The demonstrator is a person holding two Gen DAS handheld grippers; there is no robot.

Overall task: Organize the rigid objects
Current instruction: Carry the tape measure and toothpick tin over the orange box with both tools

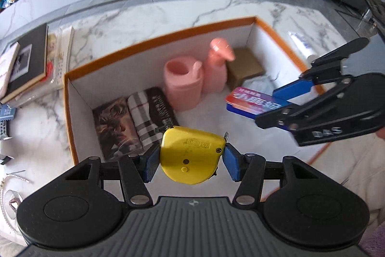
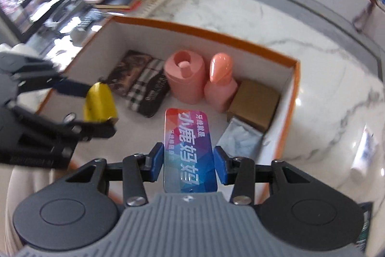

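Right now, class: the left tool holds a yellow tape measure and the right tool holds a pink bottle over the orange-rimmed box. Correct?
Not quite. The right tool holds a colourful flat tin, not the pink bottle, which stands inside the box; the right wrist view shows it. The rest holds.

From my end the surface (image 1: 168,13) looks like polished white marble with grey veins, pretty glossy. The box (image 1: 154,39) has matt white card walls and an orange rim. The tape measure (image 1: 192,155) is smooth yellow plastic with little metal screws. The flat tin (image 2: 187,148) has a shiny printed lid. The pink cup (image 1: 182,86) and pink bottle (image 1: 216,71) look like matt plastic, and the small carton (image 2: 255,105) plain brown cardboard.
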